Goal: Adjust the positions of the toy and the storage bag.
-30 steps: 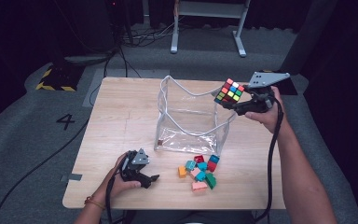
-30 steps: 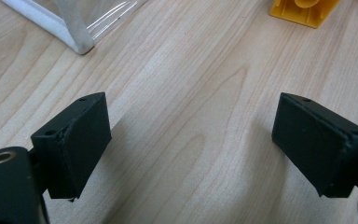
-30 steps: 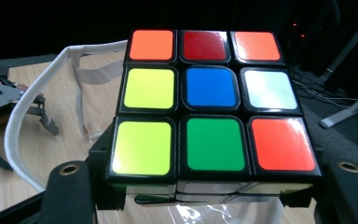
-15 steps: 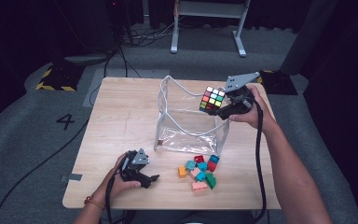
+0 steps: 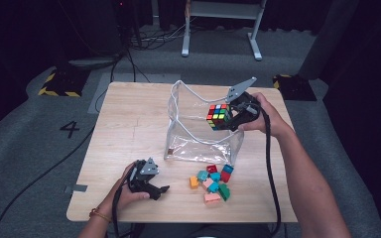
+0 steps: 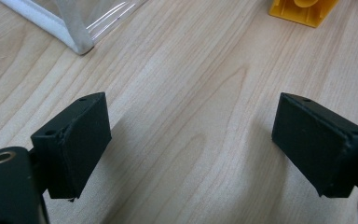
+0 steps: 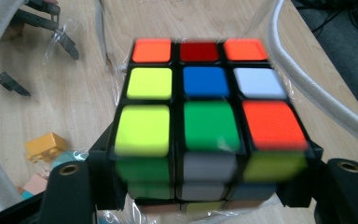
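Note:
A scrambled puzzle cube (image 5: 219, 116) (image 7: 200, 121) hangs in the air over the open top of a clear plastic bag (image 5: 198, 144) with white handles. My right gripper (image 5: 232, 119) is shut on the cube, its jaws pressing the cube's two sides. At the table's front left my left gripper (image 5: 155, 191) (image 6: 191, 144) rests low over bare wood, open, with nothing between its jaws. A corner of the clear bag (image 6: 70, 28) and a yellow block (image 6: 303, 9) lie beyond it.
Several small coloured blocks (image 5: 212, 182) lie in a loose heap on the wooden table (image 5: 129, 129), just in front of the bag's right corner. Cables trail from both grippers off the table's near edge. Dark floor surrounds the table.
My right gripper has carried the cube leftward and down, from beyond the bag's right side to over its opening. The left gripper has stayed put.

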`<control>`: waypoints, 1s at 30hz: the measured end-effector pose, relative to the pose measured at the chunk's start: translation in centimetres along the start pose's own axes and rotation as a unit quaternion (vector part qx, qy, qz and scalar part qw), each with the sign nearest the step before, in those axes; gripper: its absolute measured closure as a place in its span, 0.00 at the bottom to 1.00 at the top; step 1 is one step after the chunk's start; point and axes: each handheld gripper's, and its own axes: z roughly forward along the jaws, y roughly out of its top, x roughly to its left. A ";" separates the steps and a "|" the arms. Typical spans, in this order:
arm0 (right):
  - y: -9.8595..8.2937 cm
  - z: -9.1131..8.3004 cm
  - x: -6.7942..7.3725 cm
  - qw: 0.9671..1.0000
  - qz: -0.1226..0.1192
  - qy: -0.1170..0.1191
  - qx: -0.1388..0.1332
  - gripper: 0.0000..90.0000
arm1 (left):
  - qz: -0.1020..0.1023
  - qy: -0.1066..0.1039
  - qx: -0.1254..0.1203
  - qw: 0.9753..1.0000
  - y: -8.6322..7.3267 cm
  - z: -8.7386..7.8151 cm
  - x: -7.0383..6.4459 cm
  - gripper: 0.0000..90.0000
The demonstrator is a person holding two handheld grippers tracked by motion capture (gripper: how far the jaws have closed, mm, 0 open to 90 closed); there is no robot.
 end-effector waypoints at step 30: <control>0.0 0.9 -0.7 0.991 -0.012 -0.005 0.130 0.38 | 0.000 -0.001 -0.001 1.000 0.0 0.0 0.0 0.13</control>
